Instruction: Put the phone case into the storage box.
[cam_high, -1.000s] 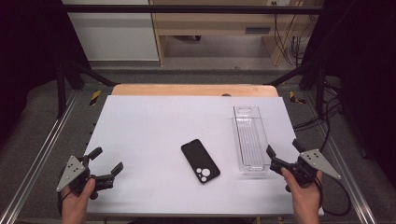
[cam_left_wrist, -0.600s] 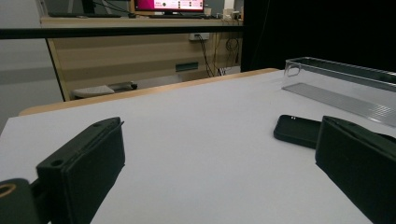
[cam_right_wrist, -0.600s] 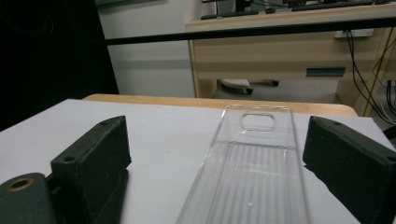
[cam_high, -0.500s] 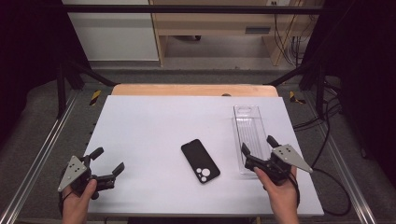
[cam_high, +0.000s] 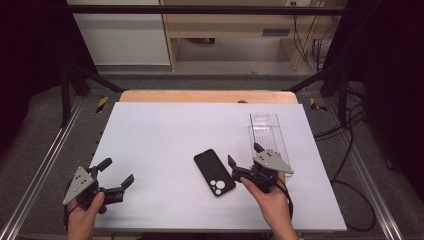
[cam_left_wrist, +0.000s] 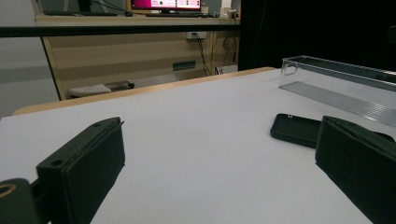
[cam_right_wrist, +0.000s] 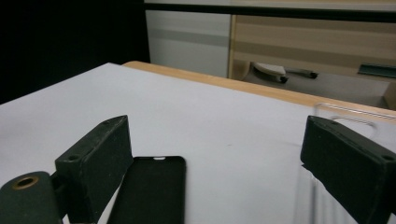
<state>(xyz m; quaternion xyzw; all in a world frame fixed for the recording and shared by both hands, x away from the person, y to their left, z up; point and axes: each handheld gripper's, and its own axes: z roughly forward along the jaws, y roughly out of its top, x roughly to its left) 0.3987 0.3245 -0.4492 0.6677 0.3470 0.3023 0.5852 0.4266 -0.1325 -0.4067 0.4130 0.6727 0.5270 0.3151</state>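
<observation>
A white table (cam_high: 165, 135); beyond it a wooden cabinet (cam_high: 225, 30).

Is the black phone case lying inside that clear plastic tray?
No, the black phone case lies flat on the white table, beside the clear tray.

White table top (cam_high: 165, 145): landmark. Black phone case (cam_high: 214, 172), flat, camera cut-outs toward the near edge, right of the table's centre. Clear plastic tray (cam_high: 267, 132), lengthwise, near the right edge. Right gripper (cam_high: 246, 154), jaws spread, hand-held, between case and tray, overlapping the tray's near end. Left gripper (cam_high: 117, 171), jaws spread, at the near-left corner.
</observation>
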